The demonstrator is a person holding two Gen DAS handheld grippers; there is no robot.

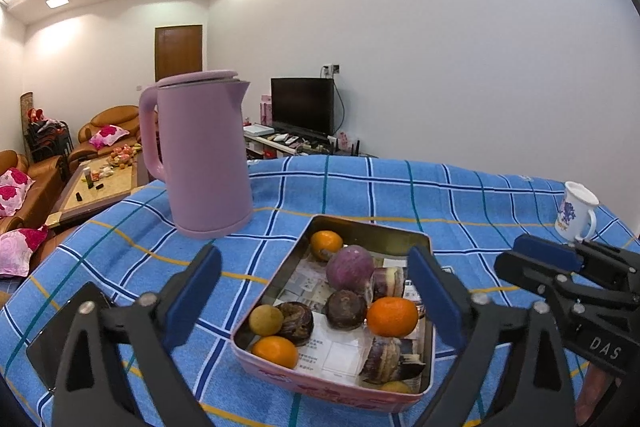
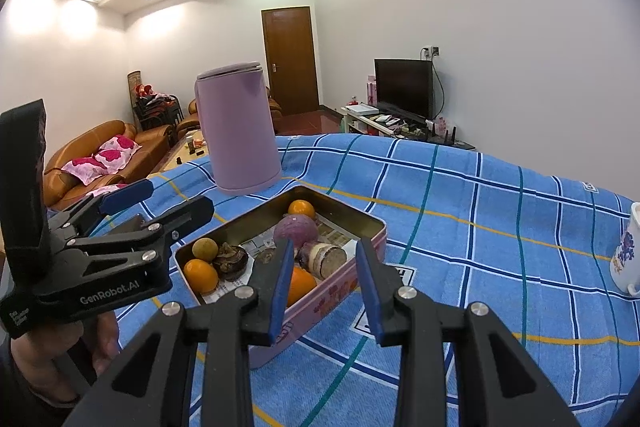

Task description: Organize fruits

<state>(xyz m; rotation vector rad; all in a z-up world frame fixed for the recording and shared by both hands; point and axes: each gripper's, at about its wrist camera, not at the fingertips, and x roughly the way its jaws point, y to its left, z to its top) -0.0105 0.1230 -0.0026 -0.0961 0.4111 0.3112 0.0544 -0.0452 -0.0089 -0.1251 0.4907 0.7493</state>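
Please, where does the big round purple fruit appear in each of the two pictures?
Left wrist view: the purple fruit lies in the far half of the tin, just below centre.
Right wrist view: the purple fruit is left of centre, in the tin's far part.
Shared landmark: the pink kettle stands behind the tin.

Left wrist view: looked forward and slightly down, close over the tin (image 1: 362, 231). Right wrist view: same heading, set further right, near its corner. Shared: tin, kettle (image 2: 240, 131), checked cloth (image 2: 480, 227), television (image 1: 303, 105).
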